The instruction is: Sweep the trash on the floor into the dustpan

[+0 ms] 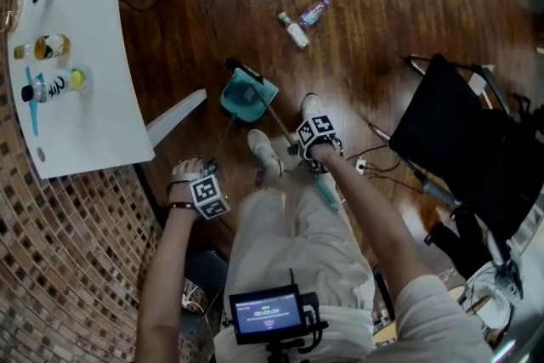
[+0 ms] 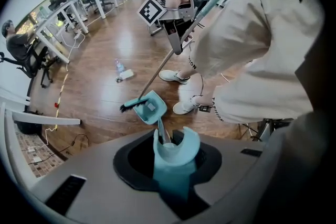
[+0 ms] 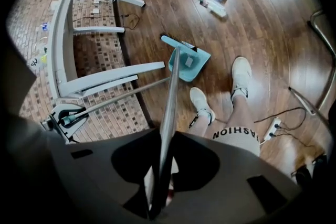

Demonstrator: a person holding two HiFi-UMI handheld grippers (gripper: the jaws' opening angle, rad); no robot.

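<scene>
Dustpan: We see the teal dustpan (image 1: 242, 95) sitting on the wooden floor (image 1: 382, 4) just ahead of the person's shoes, its long handle rising toward the left gripper.
In the dustpan: All we make out inside is one small pale square. We cannot tell whether it is a sticker or a scrap.
Broom: The dark bristles of the broom (image 1: 242, 69) lie against the dustpan's far edge, and its metal pole slants up to the right gripper.
Trash: A white bottle (image 1: 295, 31) and a clear bottle (image 1: 314, 12) lie close together on the floor. Both are outside the dustpan and well apart from it on its far side.
Left gripper: The left gripper (image 2: 170, 157) points down, with its jaws drawn in narrow and clamped on the teal top of the dustpan handle.
Right gripper: The right gripper (image 3: 160, 176) has its jaws pressed together on the broom's pole, which runs straight out between them.
Table: On the white table (image 1: 102, 55), near its left edge in the head view, sit a bottle with yellowish contents (image 1: 42, 48) and a bottle with a black-and-white label (image 1: 55, 85).
Writing: We read "FASHION" along the hem of the person's pale shorts (image 3: 236, 132). The bottle labels and the figures on the small screen (image 1: 268, 314) are too small for us to read.
</scene>
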